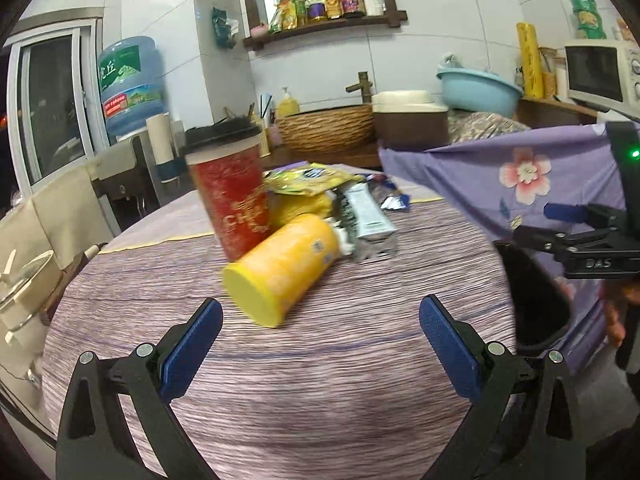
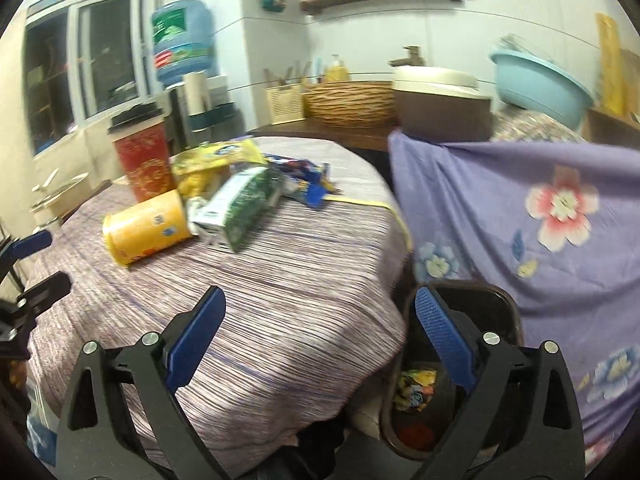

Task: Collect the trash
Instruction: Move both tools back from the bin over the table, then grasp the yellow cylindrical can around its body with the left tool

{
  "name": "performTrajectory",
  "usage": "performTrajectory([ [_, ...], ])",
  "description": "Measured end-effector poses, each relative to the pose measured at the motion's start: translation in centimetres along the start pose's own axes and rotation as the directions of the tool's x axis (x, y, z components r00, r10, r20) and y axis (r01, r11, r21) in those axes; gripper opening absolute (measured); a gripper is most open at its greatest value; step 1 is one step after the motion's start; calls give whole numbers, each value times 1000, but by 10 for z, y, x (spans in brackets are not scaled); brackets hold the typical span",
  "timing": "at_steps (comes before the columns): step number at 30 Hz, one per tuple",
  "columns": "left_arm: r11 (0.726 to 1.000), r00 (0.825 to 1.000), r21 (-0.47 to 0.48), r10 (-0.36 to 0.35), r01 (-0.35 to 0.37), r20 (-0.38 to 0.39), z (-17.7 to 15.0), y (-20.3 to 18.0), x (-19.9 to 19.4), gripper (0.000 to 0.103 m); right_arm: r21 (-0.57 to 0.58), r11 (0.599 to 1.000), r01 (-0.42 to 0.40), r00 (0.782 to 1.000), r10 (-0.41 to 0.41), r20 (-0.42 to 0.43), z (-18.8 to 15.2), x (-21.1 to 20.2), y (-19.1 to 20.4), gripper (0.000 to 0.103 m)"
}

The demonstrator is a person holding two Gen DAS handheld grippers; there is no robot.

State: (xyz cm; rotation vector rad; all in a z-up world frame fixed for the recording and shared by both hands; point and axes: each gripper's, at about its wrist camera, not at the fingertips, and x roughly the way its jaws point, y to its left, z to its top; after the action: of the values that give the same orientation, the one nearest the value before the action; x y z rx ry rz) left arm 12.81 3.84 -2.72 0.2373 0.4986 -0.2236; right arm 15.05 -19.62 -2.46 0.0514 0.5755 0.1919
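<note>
A pile of trash lies on the round table (image 1: 280, 380): a yellow tube can (image 1: 280, 268) on its side, an upright red cup with a black lid (image 1: 230, 192), yellow snack bags (image 1: 308, 180), a green-and-white carton (image 1: 366, 216) and a blue wrapper (image 1: 390, 196). My left gripper (image 1: 320, 320) is open and empty, just short of the yellow can. My right gripper (image 2: 316, 312) is open and empty over the table's right edge, above a dark trash bin (image 2: 500, 304) holding some wrappers (image 2: 414, 390). The pile shows in the right wrist view too: can (image 2: 148, 228), cup (image 2: 144, 160), carton (image 2: 244, 204).
A purple flowered cloth (image 2: 520, 208) hangs right of the bin. Behind the table stand a wicker basket (image 1: 326, 128), a brown box (image 1: 412, 120), a blue basin (image 1: 478, 92) and a water jug (image 1: 130, 84). The right gripper (image 1: 560, 224) shows at right in the left view.
</note>
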Motion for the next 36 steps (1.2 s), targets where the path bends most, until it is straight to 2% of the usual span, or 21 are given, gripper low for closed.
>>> performTrajectory([
  [3,1000,999,13,-20,20,-31,4,18,15,98,-30,999,-27,999,26,-24,5,10,13,95],
  [7,997,998,71,-6,11,-65,14,36,37,98,-51,997,-62,997,59,-52,7,19,28,95],
  [9,996,995,83,-35,43,-89,19,44,48,98,-60,996,-70,996,67,-57,6,21,33,95],
  [13,985,983,136,-79,102,-164,30,51,75,98,-65,994,-84,994,80,-75,3,27,39,95],
  [19,961,961,224,-99,160,-260,38,45,110,98,-71,994,-84,993,78,-84,3,29,40,95],
  [23,938,950,306,-64,161,-306,37,34,127,98,-68,994,-83,993,77,-90,4,32,39,95],
  [25,930,943,328,-50,164,-330,35,31,134,93,-67,994,-83,993,77,-94,4,34,38,95],
  [29,926,934,338,-39,166,-354,33,31,139,74,-78,994,-83,992,75,-104,3,38,38,95],
  [31,931,935,333,-27,152,-353,33,32,138,72,-85,992,-89,991,79,-111,5,42,39,95],
  [36,943,940,295,-49,155,-338,31,33,124,67,-86,990,-115,987,103,-126,13,49,43,95],
])
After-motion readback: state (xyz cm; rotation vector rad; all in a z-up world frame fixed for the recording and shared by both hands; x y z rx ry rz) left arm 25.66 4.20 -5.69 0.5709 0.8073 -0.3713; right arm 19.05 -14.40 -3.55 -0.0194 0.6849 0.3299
